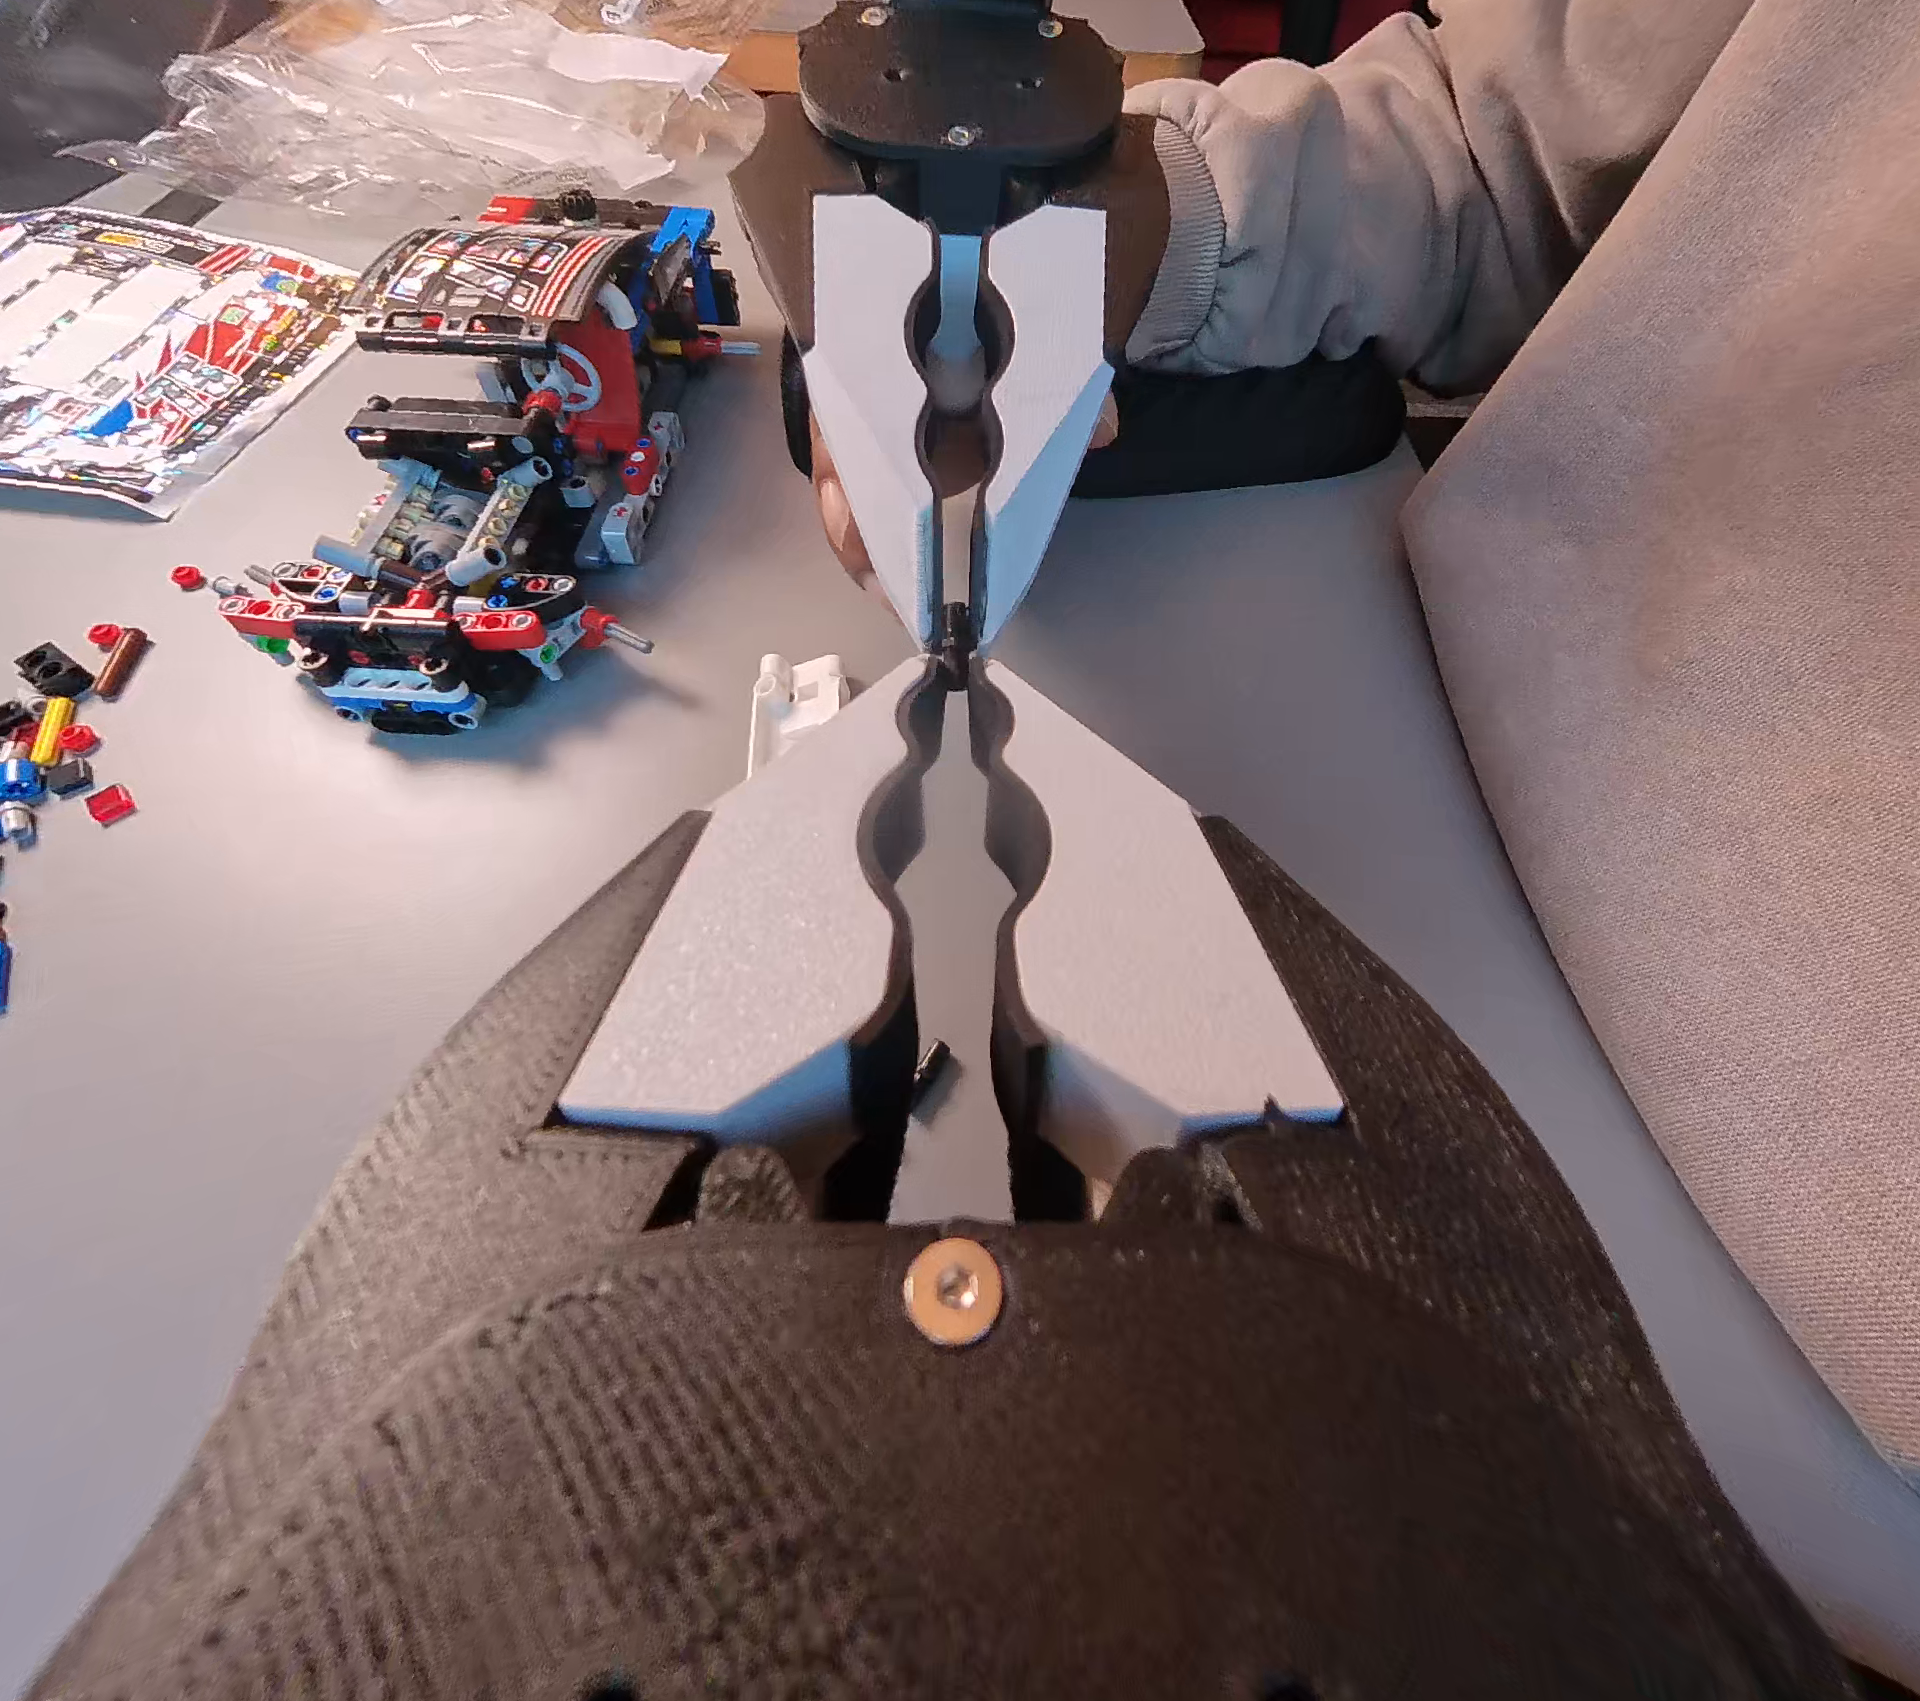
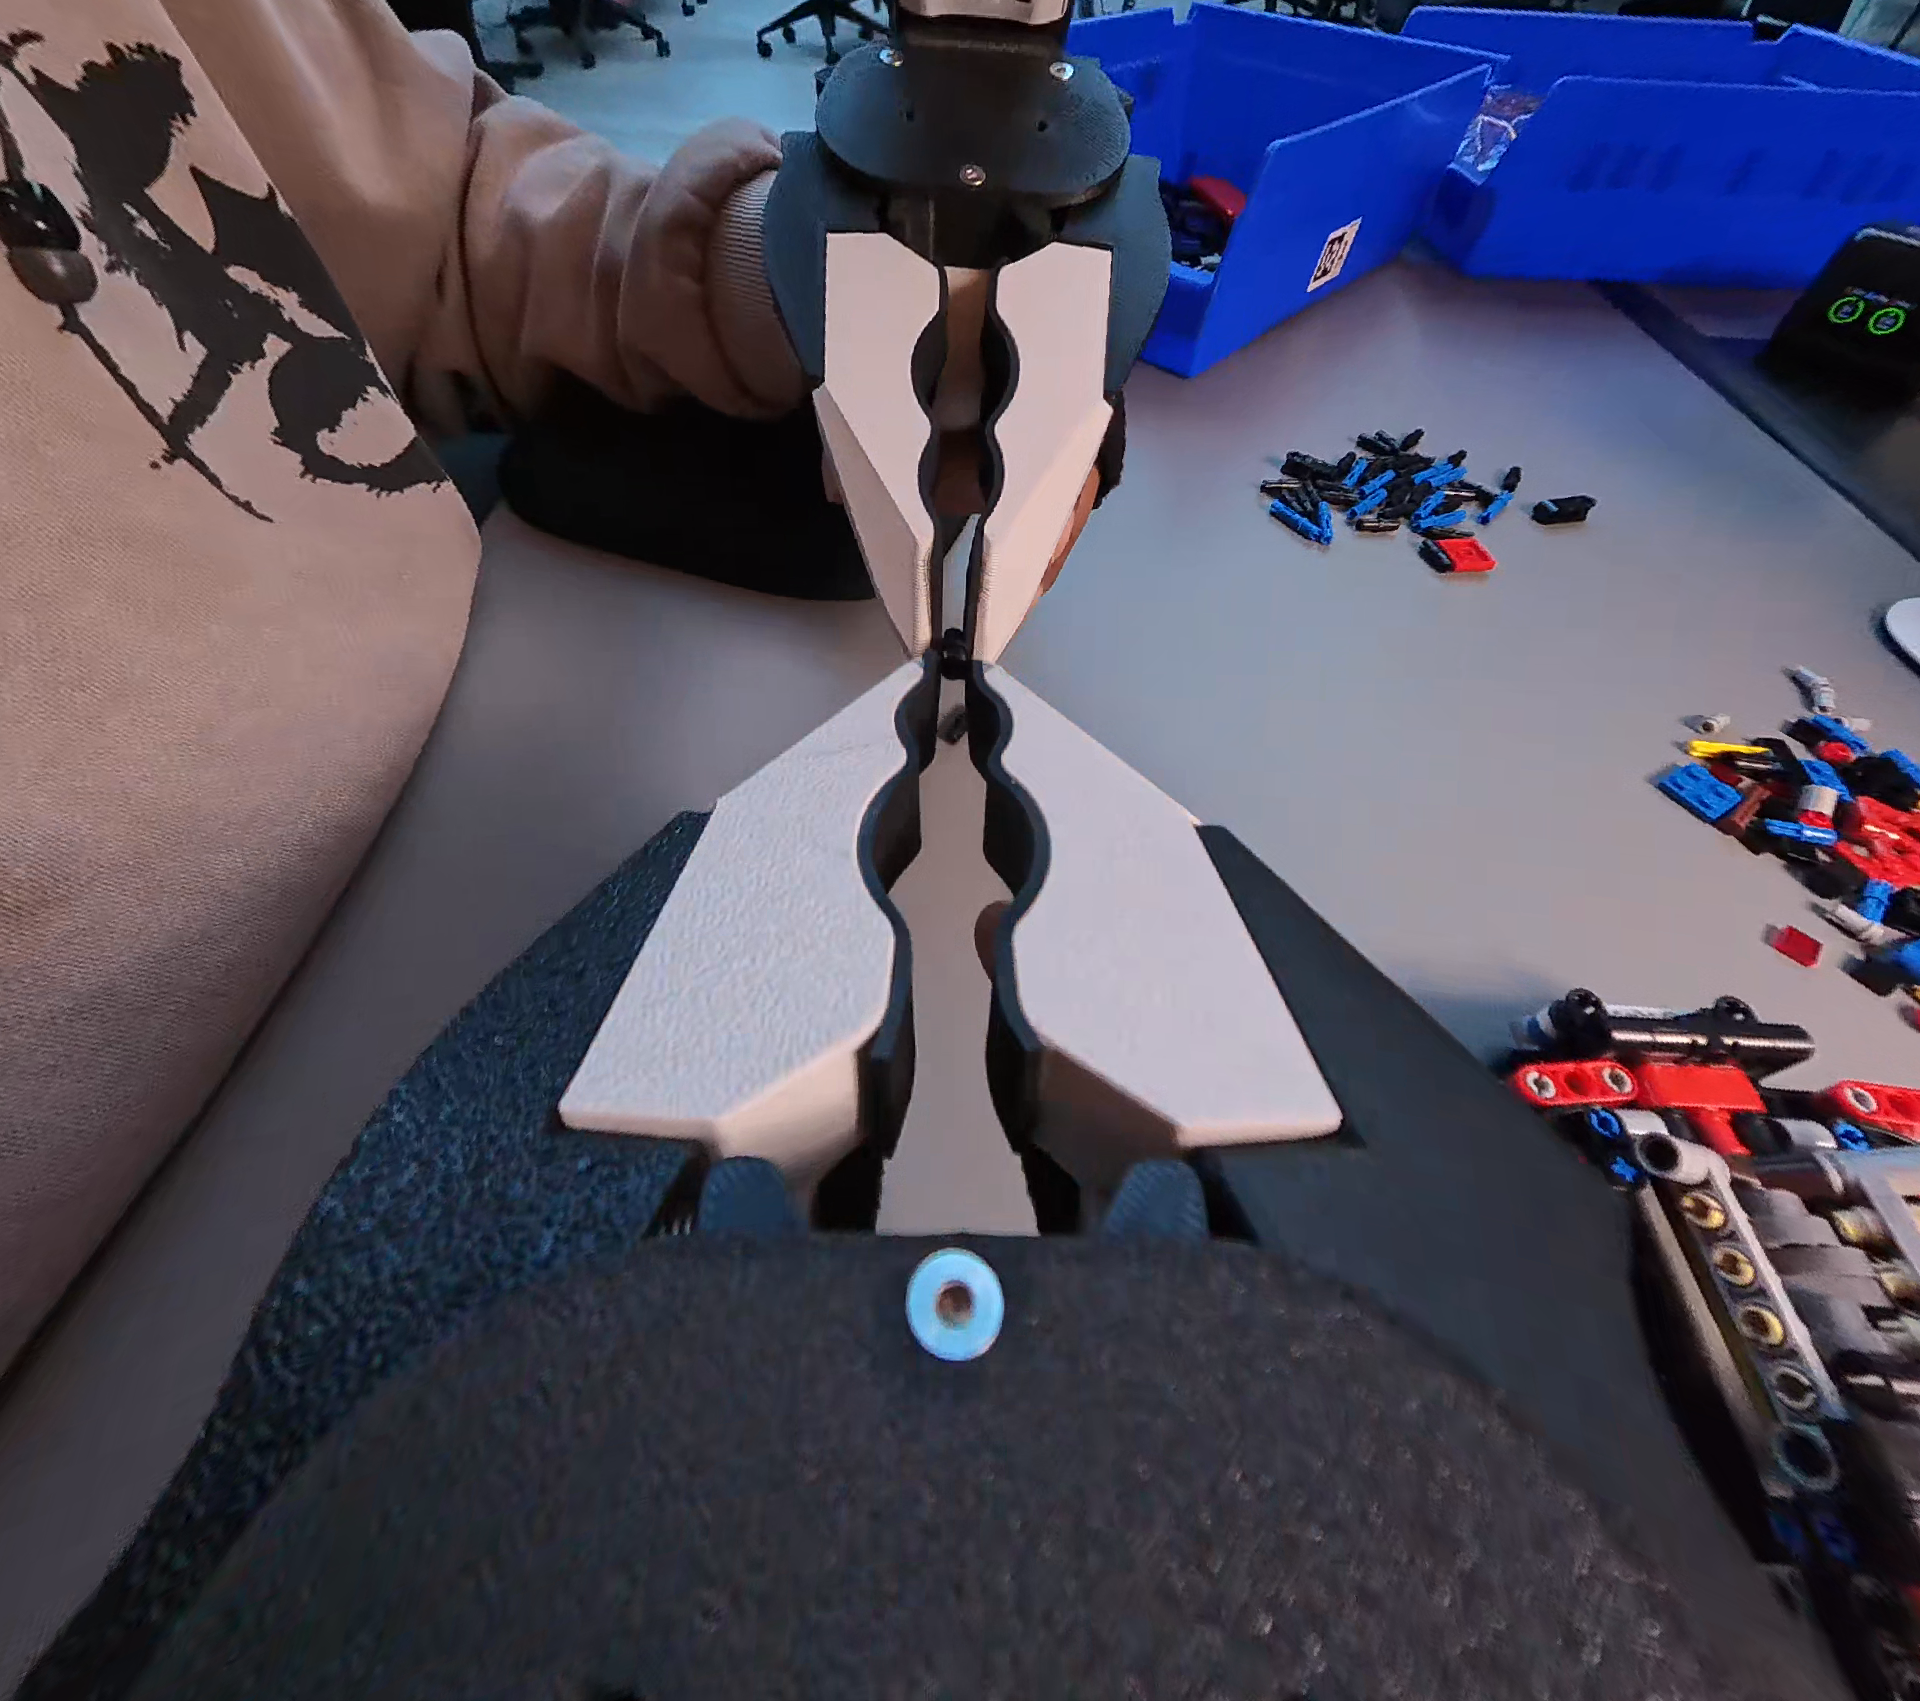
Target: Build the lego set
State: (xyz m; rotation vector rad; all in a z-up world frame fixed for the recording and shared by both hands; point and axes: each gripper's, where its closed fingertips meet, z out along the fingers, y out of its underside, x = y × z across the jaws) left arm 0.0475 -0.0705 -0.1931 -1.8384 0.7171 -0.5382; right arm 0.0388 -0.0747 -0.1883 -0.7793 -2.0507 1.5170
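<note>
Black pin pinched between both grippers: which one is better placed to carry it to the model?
Left, probably. The black pin sits at the tips of the left gripper and right gripper; the partly built car lies left, away from the right sleeve.

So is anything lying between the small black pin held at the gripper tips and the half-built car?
Nothing visible does: only bare table separates the black pin, pinched between left gripper and right gripper, from the car.

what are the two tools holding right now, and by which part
A small black pin, pinched between both. The left tool grips one end at its tips; the right tool grips the other end, tip to tip.
</note>
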